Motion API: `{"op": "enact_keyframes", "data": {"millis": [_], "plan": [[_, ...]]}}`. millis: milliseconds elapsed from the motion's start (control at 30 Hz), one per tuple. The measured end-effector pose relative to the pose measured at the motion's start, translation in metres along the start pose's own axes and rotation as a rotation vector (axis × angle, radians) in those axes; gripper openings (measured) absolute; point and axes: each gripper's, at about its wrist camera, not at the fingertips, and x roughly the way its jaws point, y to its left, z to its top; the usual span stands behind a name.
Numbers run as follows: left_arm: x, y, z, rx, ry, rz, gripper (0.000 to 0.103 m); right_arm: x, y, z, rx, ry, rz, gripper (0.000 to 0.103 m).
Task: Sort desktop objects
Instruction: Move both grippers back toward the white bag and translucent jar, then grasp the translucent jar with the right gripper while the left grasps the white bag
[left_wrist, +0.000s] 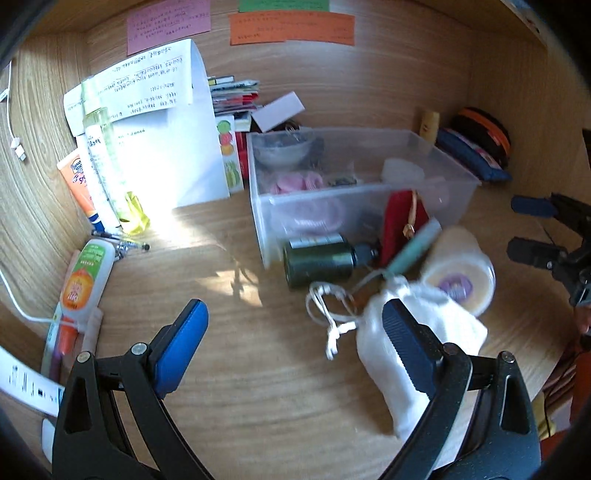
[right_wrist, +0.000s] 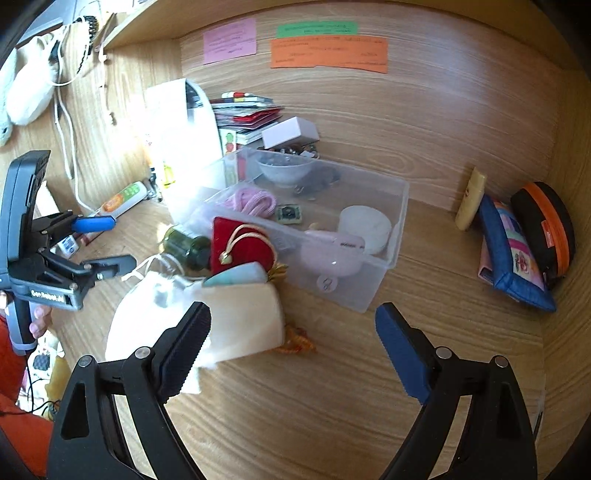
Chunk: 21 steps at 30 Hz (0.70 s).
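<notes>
L to R on the wooden desk: white glue bottle w/ orange label at far left, then a dark green glass bottle lying on its side against the front of the clear plastic storage bin. White drawstring cloth pouch lies just beside the bottle, a round cream-coloured tub w/ purple label behind it. Left gripper has fingers spread wide, nothing between them, right pad over the pouch. Right gripper also wide, empty, above bare desk by the bin.
</notes>
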Motion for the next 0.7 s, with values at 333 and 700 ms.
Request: {"op": "enact_keyframes", "data": {"millis": [333,700], "plan": [[-0.007,-0.019,-0.020,0.027,0.005,-0.010,0.097,0.015,0.015,-0.009,-0.021,0.043,0.052,0.089],[-0.004,-0.024,-0.021,0.019,0.020,-0.047,0.097,0.054,0.021,0.000,-0.012,0.122,0.147,0.067]]}}
